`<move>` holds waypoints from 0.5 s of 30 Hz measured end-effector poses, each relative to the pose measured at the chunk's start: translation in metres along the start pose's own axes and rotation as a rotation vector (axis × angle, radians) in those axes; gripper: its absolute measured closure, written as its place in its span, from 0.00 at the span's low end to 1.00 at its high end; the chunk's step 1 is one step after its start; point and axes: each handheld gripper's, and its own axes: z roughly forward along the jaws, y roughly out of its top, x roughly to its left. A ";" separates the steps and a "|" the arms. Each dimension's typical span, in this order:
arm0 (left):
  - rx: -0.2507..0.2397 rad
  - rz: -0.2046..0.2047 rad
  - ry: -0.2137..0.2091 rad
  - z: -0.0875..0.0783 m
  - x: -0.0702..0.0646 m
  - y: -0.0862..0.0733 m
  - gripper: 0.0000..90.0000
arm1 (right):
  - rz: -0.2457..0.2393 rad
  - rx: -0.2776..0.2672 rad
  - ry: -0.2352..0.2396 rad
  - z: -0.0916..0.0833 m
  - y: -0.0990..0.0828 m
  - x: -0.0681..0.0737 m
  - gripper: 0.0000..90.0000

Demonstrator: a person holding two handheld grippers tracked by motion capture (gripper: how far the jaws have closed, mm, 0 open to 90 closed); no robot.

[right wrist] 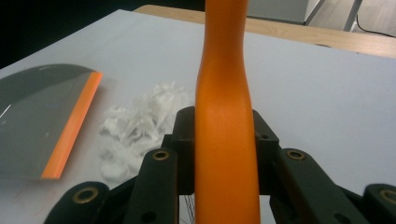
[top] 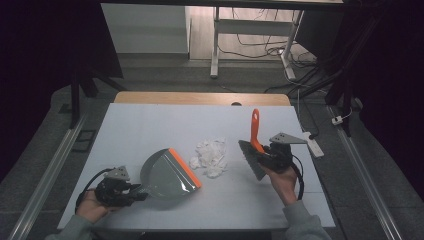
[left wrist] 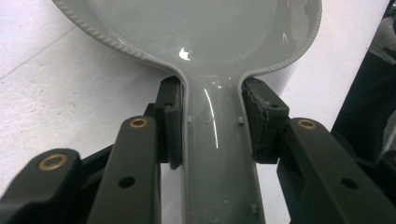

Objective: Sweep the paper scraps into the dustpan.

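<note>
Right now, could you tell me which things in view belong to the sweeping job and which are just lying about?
In the job:
- grey dustpan, held by the left hand-held gripper
- orange-handled brush, held by the right hand-held gripper
- white paper scraps

Lying about:
- white power strip at the table's right edge
- cables on the floor

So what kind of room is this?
Probably a lab or workshop used for recording tasks: a white-covered table on rails, metal desk legs behind it, and loose cables lying across the floor.
</note>
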 end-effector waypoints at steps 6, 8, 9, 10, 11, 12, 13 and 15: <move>0.006 0.004 -0.011 0.004 0.000 0.001 0.69 | -0.008 0.015 0.011 0.022 0.013 0.001 0.78; 0.010 0.006 -0.012 0.003 -0.001 0.001 0.69 | 0.009 0.015 0.023 0.033 0.016 0.001 0.78; 0.006 0.004 -0.013 0.003 -0.001 0.000 0.69 | 0.009 0.015 0.023 0.033 0.016 0.001 0.78; 0.004 0.003 -0.013 0.002 -0.001 0.000 0.69 | 0.016 0.017 0.028 0.039 0.017 0.002 0.78; 0.004 0.004 -0.012 0.002 0.000 0.001 0.69 | 0.015 0.020 0.026 0.042 0.017 0.002 0.78; 0.003 0.003 -0.010 0.002 0.000 0.001 0.69 | 0.015 0.020 0.026 0.042 0.017 0.002 0.78; 0.004 0.006 -0.009 0.002 0.000 0.001 0.69 | 0.020 0.018 0.026 0.047 0.019 0.001 0.78; 0.002 0.004 -0.011 0.004 0.000 0.003 0.69 | 0.046 0.012 0.033 0.052 0.023 -0.001 0.78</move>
